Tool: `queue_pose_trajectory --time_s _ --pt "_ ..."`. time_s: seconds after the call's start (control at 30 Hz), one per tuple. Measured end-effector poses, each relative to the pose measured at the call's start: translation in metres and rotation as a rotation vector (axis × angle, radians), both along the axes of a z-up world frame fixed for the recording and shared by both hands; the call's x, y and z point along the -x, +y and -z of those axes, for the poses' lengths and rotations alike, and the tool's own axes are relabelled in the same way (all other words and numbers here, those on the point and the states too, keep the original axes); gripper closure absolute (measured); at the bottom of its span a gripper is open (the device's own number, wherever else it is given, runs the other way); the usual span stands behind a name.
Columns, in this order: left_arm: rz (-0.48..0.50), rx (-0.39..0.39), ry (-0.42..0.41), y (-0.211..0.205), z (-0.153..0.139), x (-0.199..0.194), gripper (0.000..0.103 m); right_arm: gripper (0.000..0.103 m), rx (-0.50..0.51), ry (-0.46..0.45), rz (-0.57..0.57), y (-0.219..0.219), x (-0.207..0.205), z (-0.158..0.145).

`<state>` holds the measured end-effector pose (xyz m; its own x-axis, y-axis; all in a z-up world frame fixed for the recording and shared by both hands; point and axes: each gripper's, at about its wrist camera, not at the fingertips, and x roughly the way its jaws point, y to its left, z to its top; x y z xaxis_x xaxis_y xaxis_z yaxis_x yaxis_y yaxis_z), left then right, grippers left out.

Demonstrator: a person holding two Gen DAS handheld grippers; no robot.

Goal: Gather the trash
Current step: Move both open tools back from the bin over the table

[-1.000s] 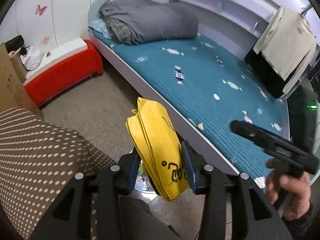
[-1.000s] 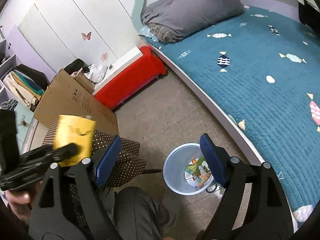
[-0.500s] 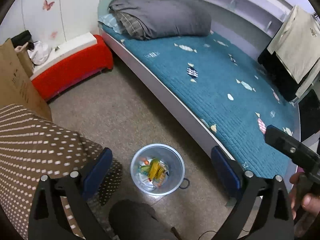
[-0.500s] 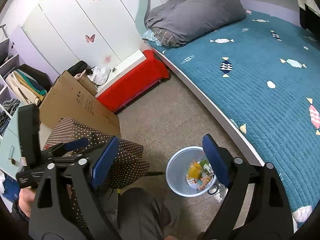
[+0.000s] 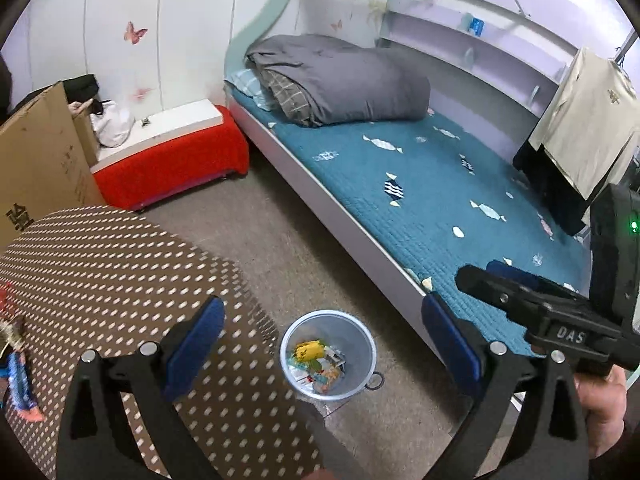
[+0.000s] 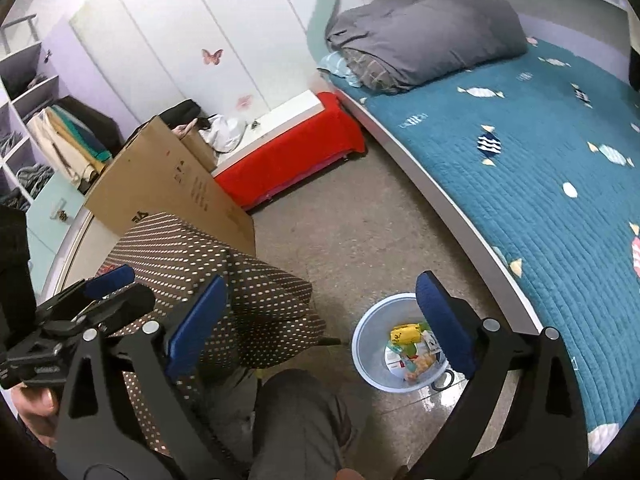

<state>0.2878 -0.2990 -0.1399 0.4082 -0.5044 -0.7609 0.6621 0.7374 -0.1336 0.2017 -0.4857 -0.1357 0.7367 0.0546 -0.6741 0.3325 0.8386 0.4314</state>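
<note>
The raised letters "DAS" stand on the black body of the right gripper (image 5: 476, 280), at the lower right of the left wrist view. Dark print marks the cardboard box (image 6: 168, 184) at the left of both views, too blurred to read.

I see both wrist views evenly and brightly lit, shadows soft. Fisheye bending curves the bed (image 5: 420, 200) edge, with black vignette from 10 to 2 o'clock; near polka-dot cloth (image 5: 100, 280) slightly blurred.
</note>
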Motion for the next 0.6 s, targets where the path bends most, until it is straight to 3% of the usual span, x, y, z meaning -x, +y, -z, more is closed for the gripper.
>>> queue_pose_trajectory --time_s 0.6 --pt "-0.188 0.058 -0.08 0.118 -0.033 0.018 0.006 0.009 0.063 -0.013 -0.221 0.107 -0.043 -0.032"
